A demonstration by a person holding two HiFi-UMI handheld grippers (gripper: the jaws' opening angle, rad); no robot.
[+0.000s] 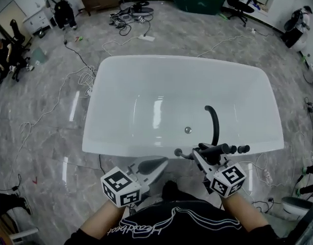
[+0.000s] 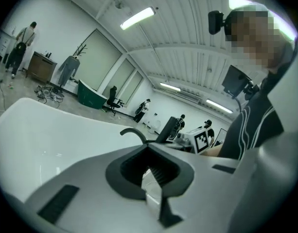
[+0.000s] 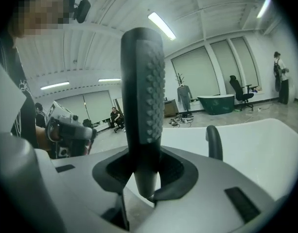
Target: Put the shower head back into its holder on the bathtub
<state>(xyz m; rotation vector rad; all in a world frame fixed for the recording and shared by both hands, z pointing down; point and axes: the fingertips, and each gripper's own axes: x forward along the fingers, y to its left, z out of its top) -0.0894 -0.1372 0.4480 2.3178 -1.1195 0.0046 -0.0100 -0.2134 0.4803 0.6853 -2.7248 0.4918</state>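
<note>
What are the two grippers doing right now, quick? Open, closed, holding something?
Left gripper: closed, empty.
Right gripper: closed on the shower head.

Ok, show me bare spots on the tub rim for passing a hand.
Free: the white bathtub's near rim, left of the black curved spout, and the far rim. Crowded: the near right, where the right gripper holds the black knobbed shower handle beside that spout.
</note>
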